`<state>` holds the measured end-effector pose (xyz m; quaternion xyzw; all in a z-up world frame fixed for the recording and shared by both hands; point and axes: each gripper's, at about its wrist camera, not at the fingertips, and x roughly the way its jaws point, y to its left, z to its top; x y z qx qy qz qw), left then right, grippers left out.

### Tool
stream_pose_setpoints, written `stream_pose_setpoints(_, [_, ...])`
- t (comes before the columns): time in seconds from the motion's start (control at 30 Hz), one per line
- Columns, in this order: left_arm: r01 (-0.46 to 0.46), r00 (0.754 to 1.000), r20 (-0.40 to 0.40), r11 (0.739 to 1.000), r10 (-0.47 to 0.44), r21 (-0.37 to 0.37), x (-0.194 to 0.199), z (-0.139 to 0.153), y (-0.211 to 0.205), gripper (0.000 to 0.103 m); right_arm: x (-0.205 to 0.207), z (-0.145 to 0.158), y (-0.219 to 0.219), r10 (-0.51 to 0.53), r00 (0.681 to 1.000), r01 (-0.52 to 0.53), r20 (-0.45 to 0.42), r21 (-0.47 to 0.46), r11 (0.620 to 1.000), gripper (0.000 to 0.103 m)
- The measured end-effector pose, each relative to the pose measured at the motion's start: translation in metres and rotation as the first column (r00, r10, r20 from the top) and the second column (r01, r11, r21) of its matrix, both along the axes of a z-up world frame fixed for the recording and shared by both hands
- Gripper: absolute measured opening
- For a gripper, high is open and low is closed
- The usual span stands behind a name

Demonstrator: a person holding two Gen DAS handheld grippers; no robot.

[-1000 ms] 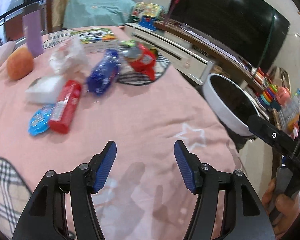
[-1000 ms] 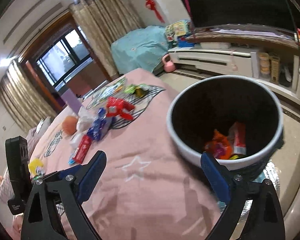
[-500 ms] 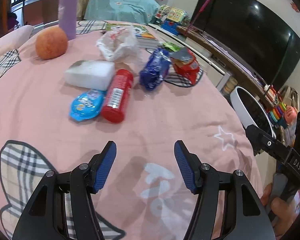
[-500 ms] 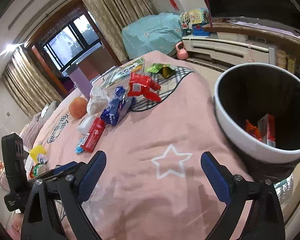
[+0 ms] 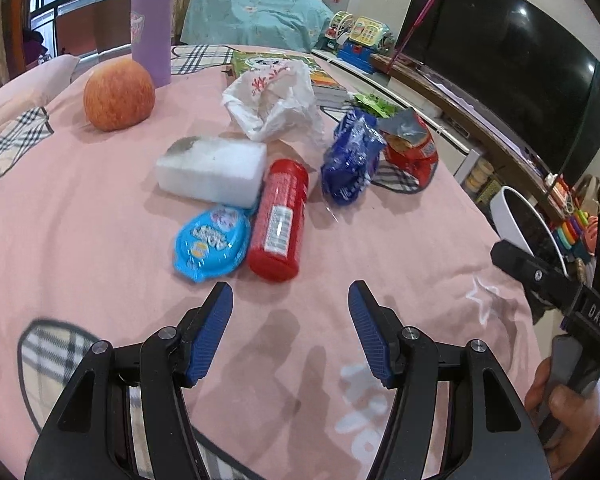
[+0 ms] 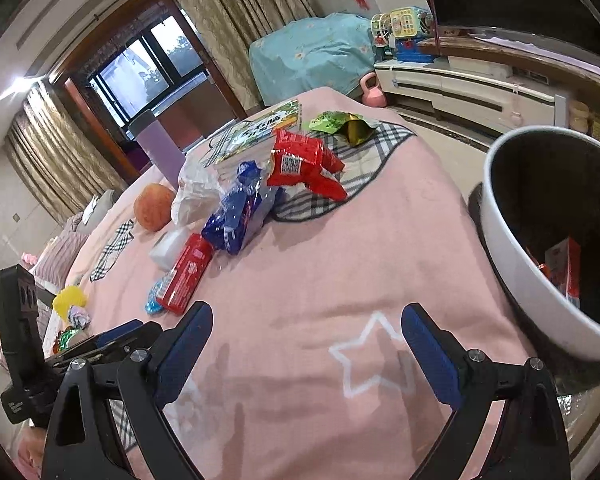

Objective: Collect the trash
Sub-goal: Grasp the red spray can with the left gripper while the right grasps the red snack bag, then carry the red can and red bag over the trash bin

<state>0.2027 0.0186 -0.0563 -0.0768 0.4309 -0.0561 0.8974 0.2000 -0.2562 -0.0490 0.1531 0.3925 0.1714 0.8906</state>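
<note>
L gripper is hovering low over the pink bed cover, jaws wide apart, nothing btwn them. Going L to R in the left wrist view: blue snack pack is lying just far-left of the jaws, touching the red tube, which is sitting almost dead ahead of the jaw gap. Tube's long axis is running near-to-far, tilted slightly R at the far end, so the jaws are lining up across its short width; looks like the next pick. White foam block is sitting just behind both. Far beyond: white plastic bag, then blue wrapper and red chip bag to the R. Apple far L, prob not trash.

R gripper is hanging over bare cover near the star print, jaws also apart and empty, farther from the tube than L. Trash bin is standing off the bed's R edge, close to R gripper, some wrappers already inside.
</note>
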Motion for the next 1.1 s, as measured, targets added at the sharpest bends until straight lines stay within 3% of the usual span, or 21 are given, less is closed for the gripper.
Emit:
stream_pose_setpoints(0.43, [0.023,1.0,-0.011,0.999,-0.023,0.041,0.038,-0.005,-0.002,0.061,0.07,0.012,0.013,-0.007,1.0,0.006,0.025,0.047,0.999,0.094])
stream_pose_setpoints(0.63, [0.048,0.999,-0.01,0.997,-0.047,0.054,0.048,-0.008,-0.008,0.061,0.104,0.005,0.015,-0.022,1.0,0.021,0.002,0.078,0.997,0.081])
stream_pose_setpoints(0.7, [0.06,0.998,-0.015,0.997,-0.059,0.055,0.05,-0.01,-0.011,0.056,0.114,-0.001,0.014,-0.02,1.0,0.021,-0.015,0.077,0.997,0.064])
stream_pose_setpoints(0.77, [0.069,0.997,-0.034,0.996,-0.067,0.052,0.053,-0.013,-0.013,0.036,0.119,-0.007,0.015,-0.011,0.999,0.014,-0.038,0.082,0.997,0.046])
stream_pose_setpoints(0.83, [0.071,0.997,-0.041,0.996,-0.069,0.045,0.052,-0.017,-0.013,0.034,0.116,-0.006,0.016,-0.004,1.0,0.006,-0.03,0.067,0.998,0.037])
stream_pose_setpoints(1.1, [0.076,0.997,-0.007,0.997,-0.076,0.026,0.035,-0.011,-0.019,0.033,0.08,0.004,0.005,0.011,1.0,-0.011,0.002,0.056,0.998,0.034])
